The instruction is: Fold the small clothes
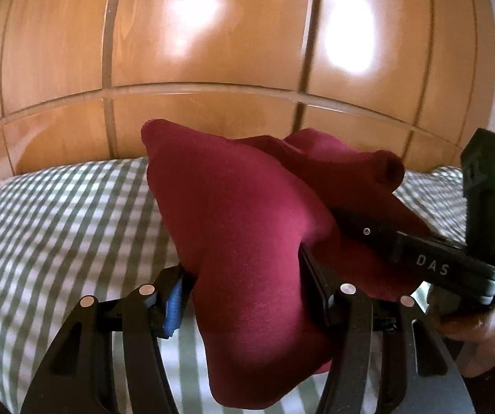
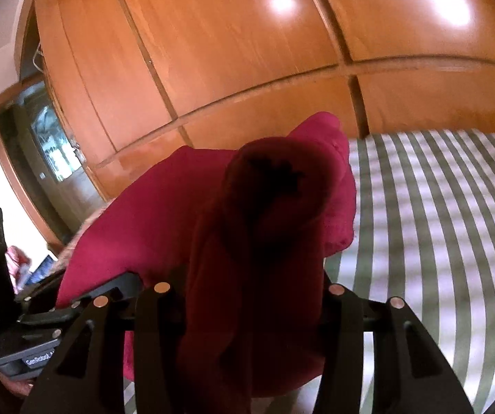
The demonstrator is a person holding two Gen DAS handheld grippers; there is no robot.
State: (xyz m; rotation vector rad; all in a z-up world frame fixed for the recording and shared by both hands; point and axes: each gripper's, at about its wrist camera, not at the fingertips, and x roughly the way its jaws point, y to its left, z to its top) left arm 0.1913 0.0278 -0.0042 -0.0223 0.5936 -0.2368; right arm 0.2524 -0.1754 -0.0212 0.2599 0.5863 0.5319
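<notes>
Left wrist view sits just behind the left gripper (image 1: 244,289), very near the red cloth (image 1: 247,227), looking slightly downward across the checked bed (image 1: 57,214) to the wooden wardrobe (image 1: 213,51); the right gripper (image 1: 368,227) enters from its right edge. Right wrist view sits likewise behind its own jaws, tilted, facing the same wardrobe (image 2: 247,51), with a doorway (image 2: 37,138) at far left. Both views share cloth, bed and wardrobe
</notes>
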